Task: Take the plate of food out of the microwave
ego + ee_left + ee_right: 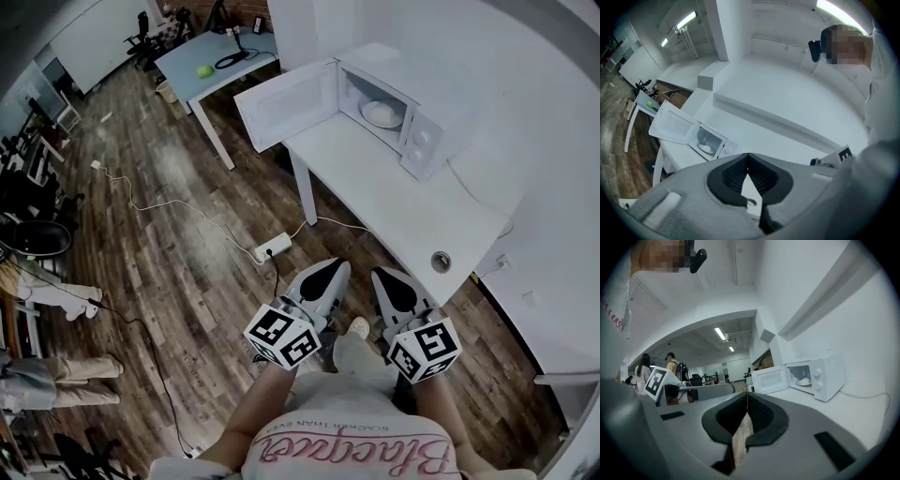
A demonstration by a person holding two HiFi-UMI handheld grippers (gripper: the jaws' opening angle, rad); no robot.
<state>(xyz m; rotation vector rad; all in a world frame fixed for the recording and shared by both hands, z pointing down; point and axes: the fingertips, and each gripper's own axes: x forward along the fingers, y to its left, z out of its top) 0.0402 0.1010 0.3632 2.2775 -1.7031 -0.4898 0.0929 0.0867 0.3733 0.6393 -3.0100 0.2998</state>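
The microwave [394, 112] stands at the far end of the white table [394, 206], against the wall. Its door [286, 103] is swung fully open to the left. The plate of food [382, 113] sits inside the cavity, on the cavity floor, and carries a pale mound of food. Nothing touches the plate.

The left gripper [328, 272] and the right gripper [392, 281] are held side by side in front of the person's torso, over the wooden floor [187, 272]. Both point toward the table and are well apart from the microwave.

Left gripper view: the jaws are pressed together at the tips, with nothing between the pads. The open microwave and the plate of food [707, 148] appear beyond the jaws, to the left.

Right gripper view: the jaws are pressed together at the tips, with nothing between the pads. The plate of food [804, 381] is visible in the open cavity, to the right.

A power strip [273, 247] lies on the floor beside the table leg. A green ball [204, 71] rests on a second desk [216, 52] farther back
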